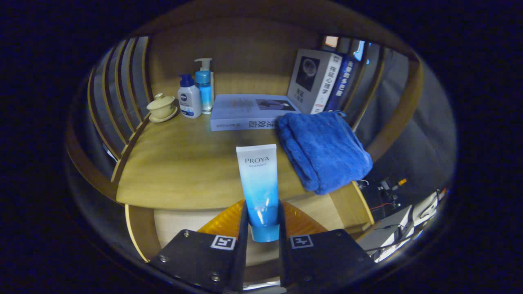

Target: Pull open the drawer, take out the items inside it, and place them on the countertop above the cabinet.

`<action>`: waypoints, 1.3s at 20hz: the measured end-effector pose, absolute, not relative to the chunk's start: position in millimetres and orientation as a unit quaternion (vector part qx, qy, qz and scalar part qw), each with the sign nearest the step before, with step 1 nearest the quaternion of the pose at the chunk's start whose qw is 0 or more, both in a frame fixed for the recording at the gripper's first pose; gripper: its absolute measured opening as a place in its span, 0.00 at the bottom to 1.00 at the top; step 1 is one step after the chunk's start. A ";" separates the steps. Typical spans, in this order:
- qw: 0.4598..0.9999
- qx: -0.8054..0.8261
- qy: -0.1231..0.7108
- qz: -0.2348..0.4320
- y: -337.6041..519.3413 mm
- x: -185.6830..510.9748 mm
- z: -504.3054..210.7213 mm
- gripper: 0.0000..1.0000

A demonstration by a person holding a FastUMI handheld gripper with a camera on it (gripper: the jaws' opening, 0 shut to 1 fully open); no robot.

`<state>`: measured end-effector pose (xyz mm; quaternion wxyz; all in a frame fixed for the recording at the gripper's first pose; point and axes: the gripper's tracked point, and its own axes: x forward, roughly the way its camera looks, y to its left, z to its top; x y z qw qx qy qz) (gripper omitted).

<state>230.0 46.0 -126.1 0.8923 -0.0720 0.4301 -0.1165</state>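
Clamping both fingers of the gripper (263,228) on the cap end of a white-to-blue plastic cosmetic tube (258,185), which stands up between them over the front edge of the wooden countertop (179,163). Just beyond and right of the tube, a folded blue terry towel (322,153) lies touching a flat pale book (247,111). Behind: leaning books (316,79), two pump bottles (197,93), a lidded cream cup (162,107).
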 end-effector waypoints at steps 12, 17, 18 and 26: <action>0.915 -0.037 0.397 -0.055 62.6 269.2 -143.3 0.43; 0.951 -0.028 0.308 -0.012 78.2 265.7 -110.3 0.55; 0.960 -0.029 0.279 -0.007 77.8 263.6 -98.4 0.55; 0.990 -0.026 0.138 0.028 72.5 230.9 -71.4 0.55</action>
